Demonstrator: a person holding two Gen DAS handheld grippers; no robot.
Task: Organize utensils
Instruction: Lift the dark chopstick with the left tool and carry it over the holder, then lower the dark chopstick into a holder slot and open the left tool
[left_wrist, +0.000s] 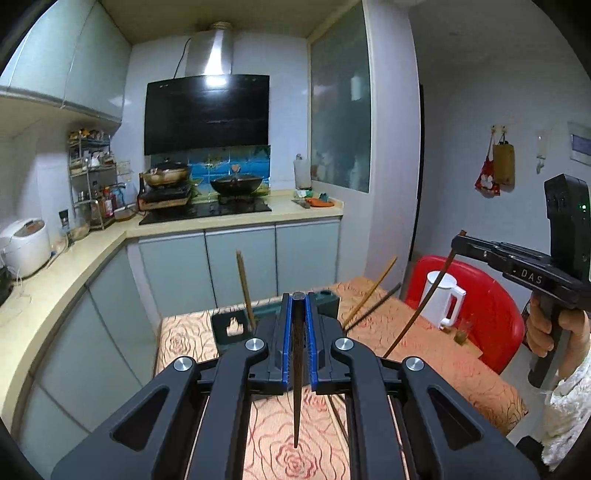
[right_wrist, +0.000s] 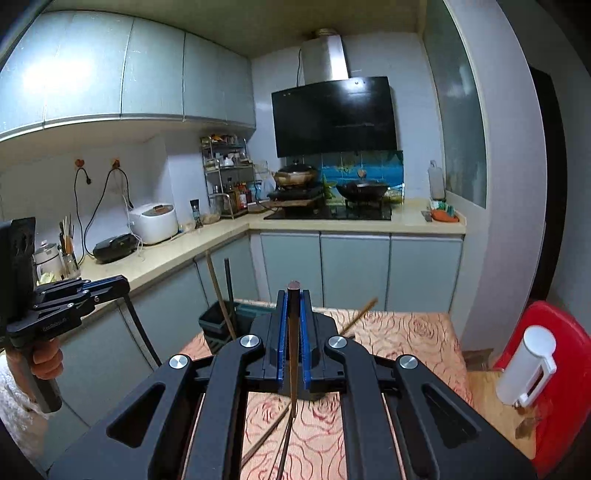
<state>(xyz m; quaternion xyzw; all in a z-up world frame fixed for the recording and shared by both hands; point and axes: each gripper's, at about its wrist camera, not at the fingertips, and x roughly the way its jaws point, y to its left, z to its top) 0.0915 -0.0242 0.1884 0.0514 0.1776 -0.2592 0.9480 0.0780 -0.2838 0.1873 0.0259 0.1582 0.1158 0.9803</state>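
My left gripper (left_wrist: 298, 295) is shut on a dark chopstick (left_wrist: 297, 387) that hangs point-down above the flowered table (left_wrist: 424, 354). My right gripper (right_wrist: 293, 291) is shut on a brown chopstick (right_wrist: 293, 350), also held upright; it shows at the right of the left wrist view (left_wrist: 461, 236). A dark green utensil holder (left_wrist: 232, 326) stands at the table's far edge with chopsticks (left_wrist: 244, 288) leaning in it; it also shows in the right wrist view (right_wrist: 216, 325). Loose chopsticks (right_wrist: 273, 435) lie on the table under my right gripper.
A white kettle (left_wrist: 445, 299) stands on the table's right side in front of a red chair (left_wrist: 491, 306). Kitchen counters run along the left and back, with a rice cooker (right_wrist: 153, 223), a spice rack (left_wrist: 90, 177) and pans on the stove (left_wrist: 207, 210).
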